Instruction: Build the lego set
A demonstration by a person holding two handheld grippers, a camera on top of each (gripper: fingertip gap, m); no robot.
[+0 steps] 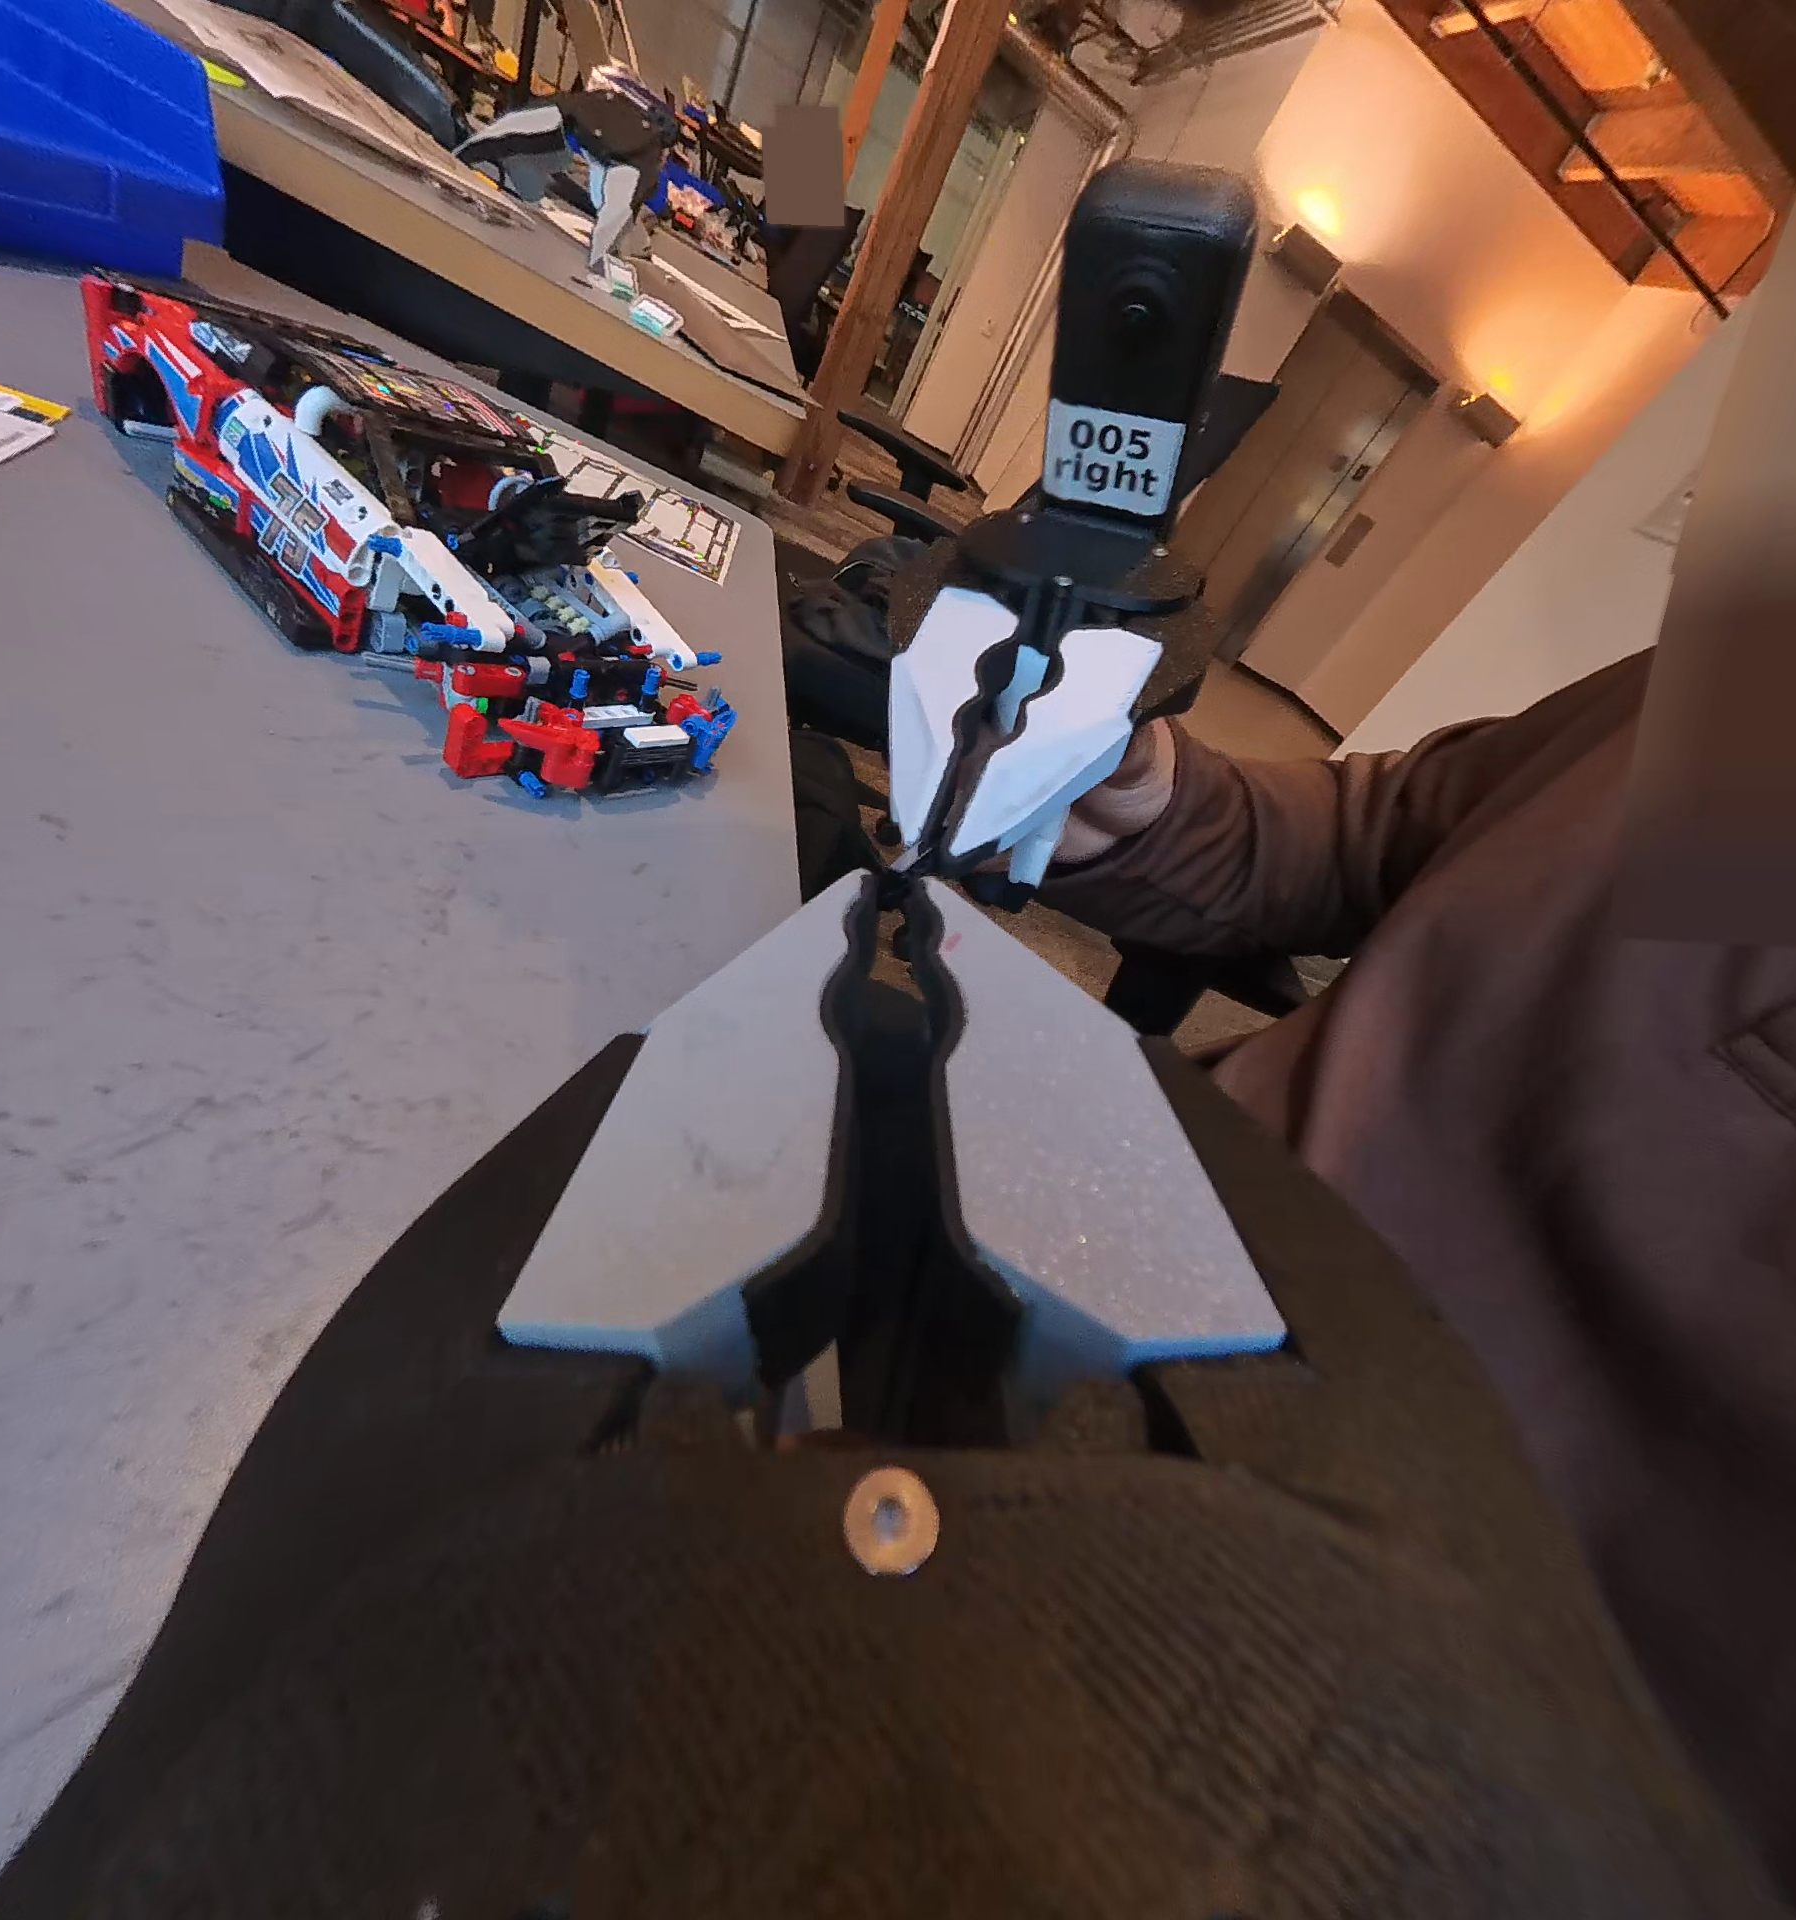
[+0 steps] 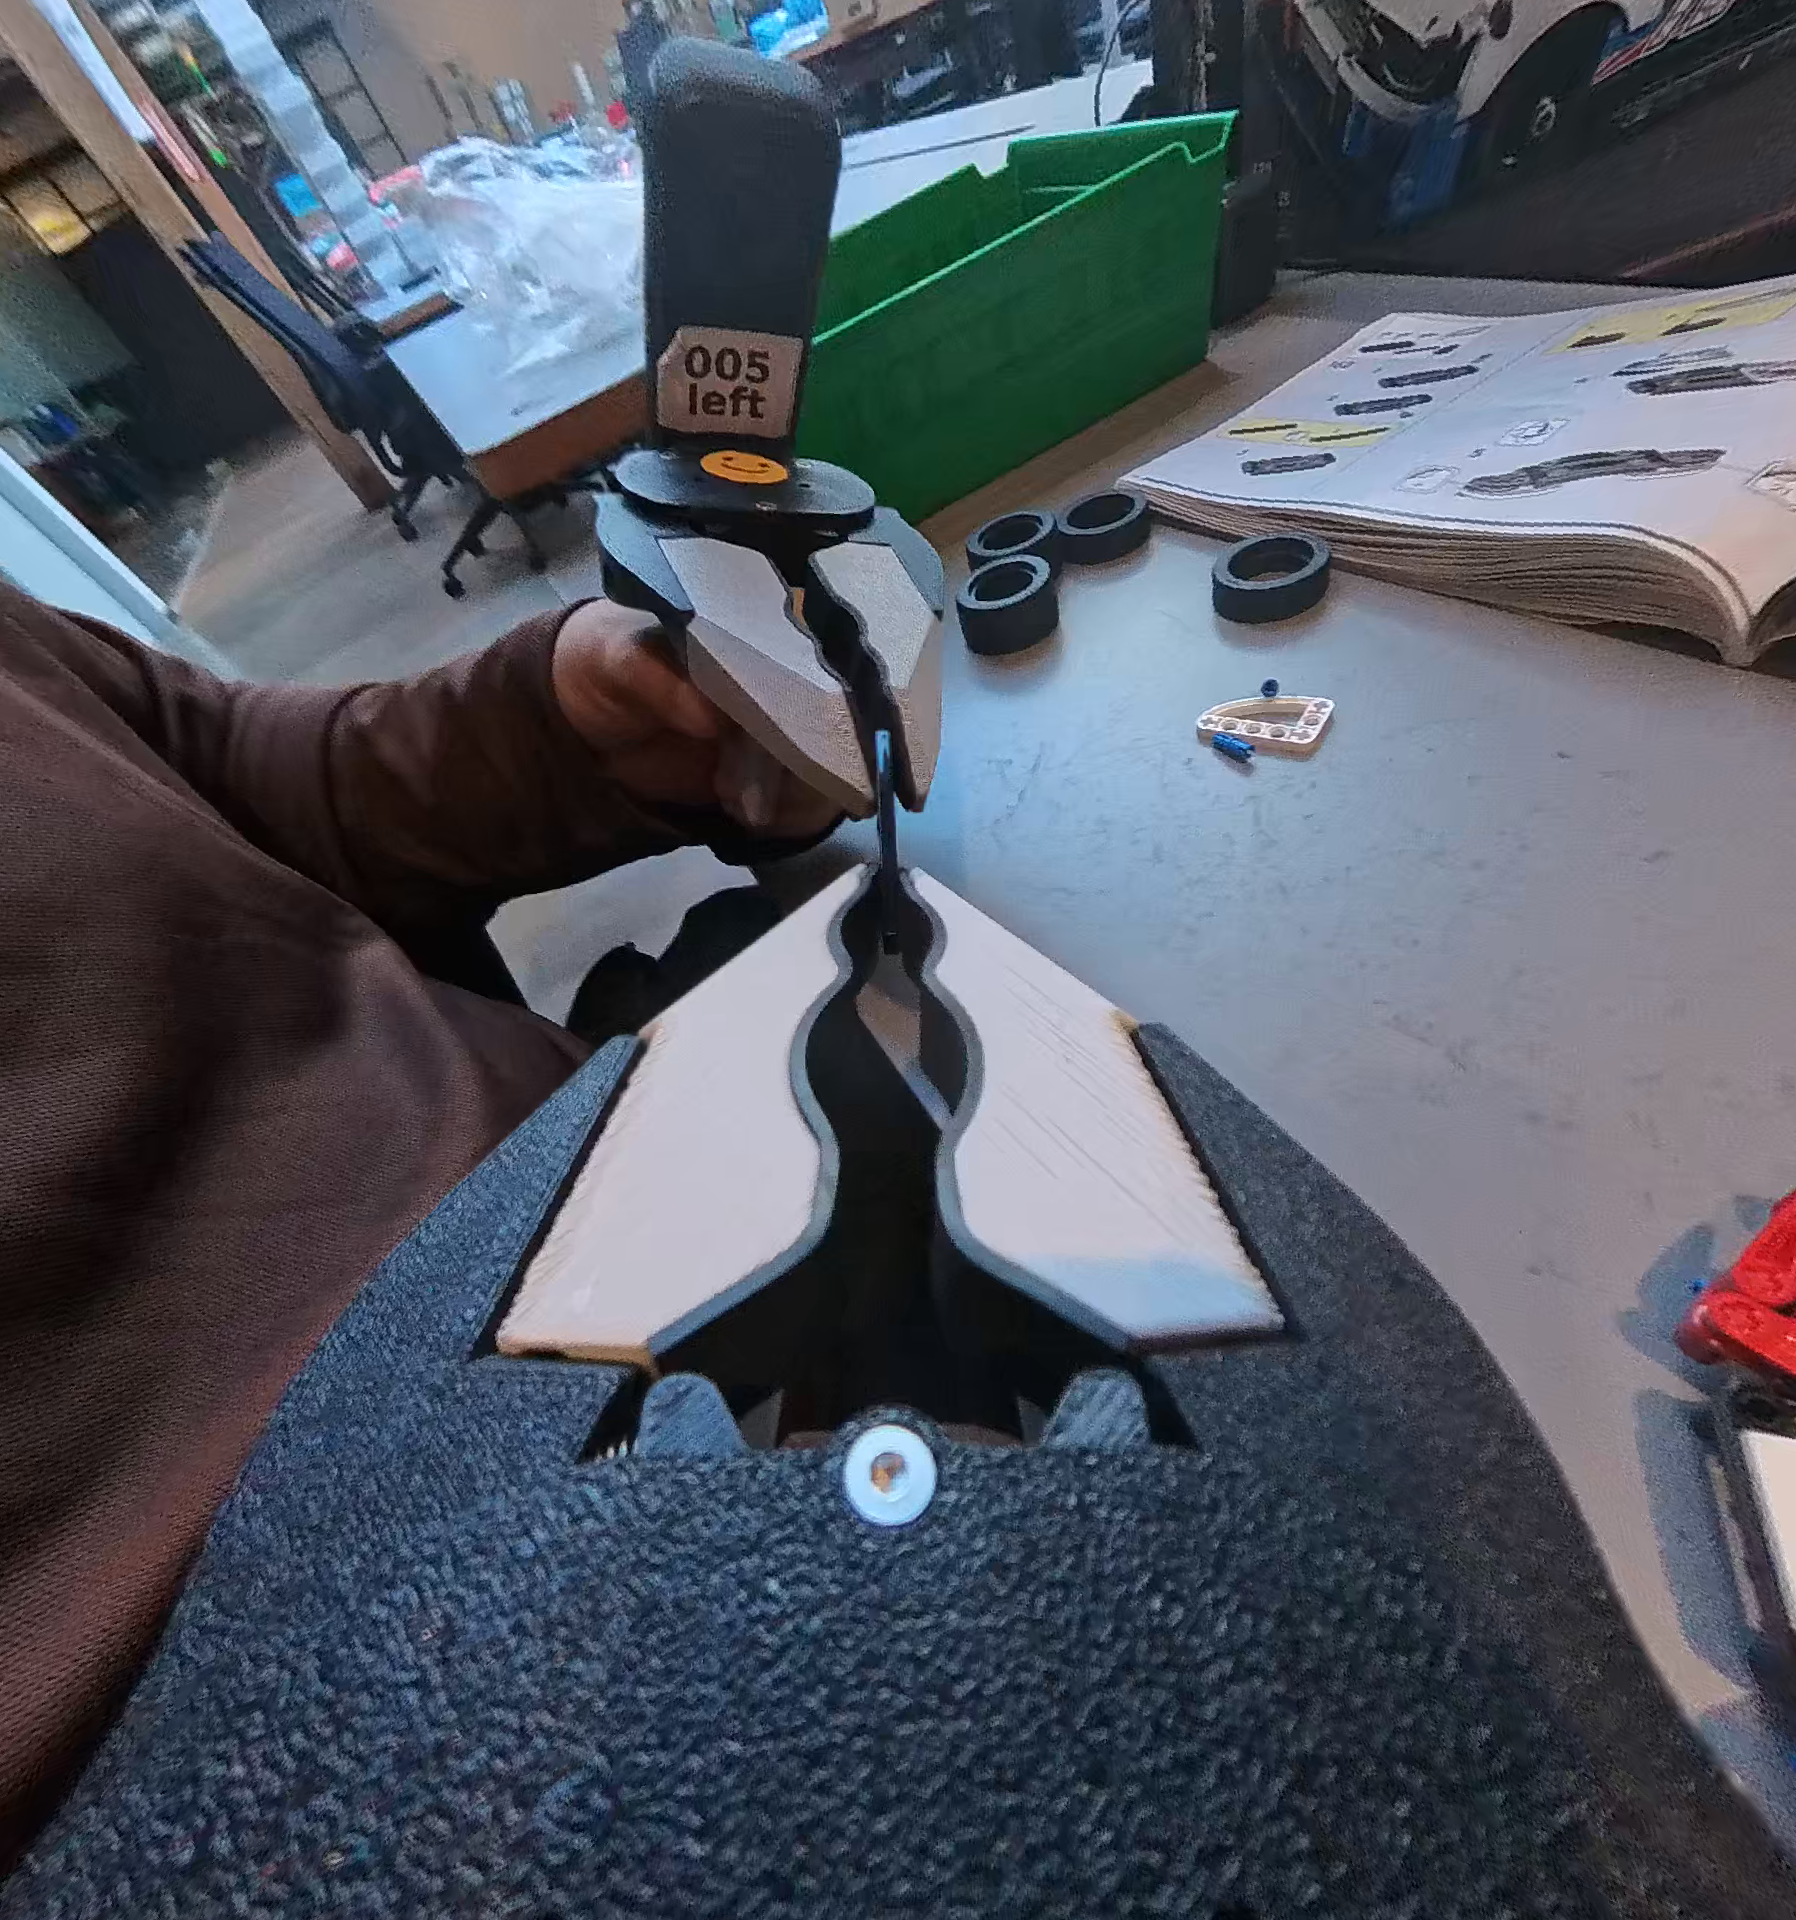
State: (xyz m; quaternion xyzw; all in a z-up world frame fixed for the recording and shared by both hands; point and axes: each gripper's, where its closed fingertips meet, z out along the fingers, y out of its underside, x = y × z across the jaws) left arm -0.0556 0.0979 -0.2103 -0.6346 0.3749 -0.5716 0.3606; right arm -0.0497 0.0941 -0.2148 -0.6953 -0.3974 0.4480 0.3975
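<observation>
My left gripper (image 1: 889, 891) and right gripper (image 2: 886, 881) meet tip to tip above the table's near edge. A thin black Lego piece (image 2: 885, 821) spans the small gap between them, and both grippers look shut on its ends. The right gripper also shows in the left wrist view (image 1: 925, 847), and the left gripper in the right wrist view (image 2: 889, 795). The partly built red, white and blue Lego car (image 1: 354, 520) lies on the grey table (image 1: 250, 1039) to the left, apart from both grippers. Its red front end also shows in the right wrist view (image 2: 1787, 1288).
Several black tyres (image 2: 1008, 603) lie beside an open instruction book (image 2: 1548, 436). A white triangular beam (image 2: 1268, 722) and a blue pin (image 2: 1232, 746) lie near them. A green bin (image 2: 1019, 312) stands behind them, and a blue bin (image 1: 63, 135) at far left. A person's brown sleeve fills the near side. The grippers are tip to tip, or close to it.
</observation>
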